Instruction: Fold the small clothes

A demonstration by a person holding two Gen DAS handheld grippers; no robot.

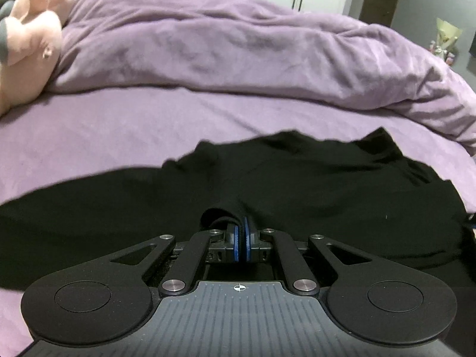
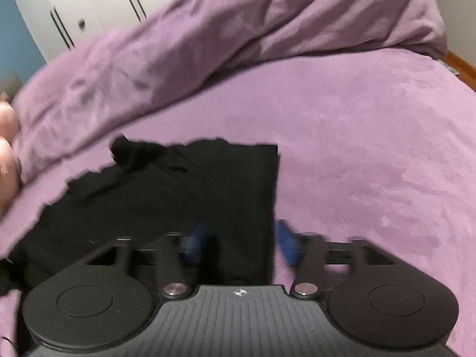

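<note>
Pinching a raised fold of the black garment (image 1: 267, 184) between its blue pads (image 1: 236, 239), the left tool (image 1: 241, 235) stood fully pressed together, with the cloth bunched up just ahead of the fingertips. The right tool (image 2: 242, 238) stood partly spread, its blue pads (image 2: 196, 239) on either side of the garment's straight right-hand edge; motion blur made it impossible to tell whether either pad pressed on the cloth. No earlier view was available for comparison. The garment lay flat on the purple bed sheet (image 2: 372, 148), near the front of the bed and just short of the rumpled purple duvet (image 1: 223, 47). In the left wrist view its long axis ran across the picture from left to right, with an uneven, wrinkled far edge. In the right wrist view one clean edge ran away from the tool toward a square far corner. The near part of the garment was hidden beneath both tool bodies, and its type could not be made out. A pink plush toy (image 1: 32, 29) was cut off at the left border, and white wardrobe doors (image 2: 89, 9) stood behind the bed.
</note>
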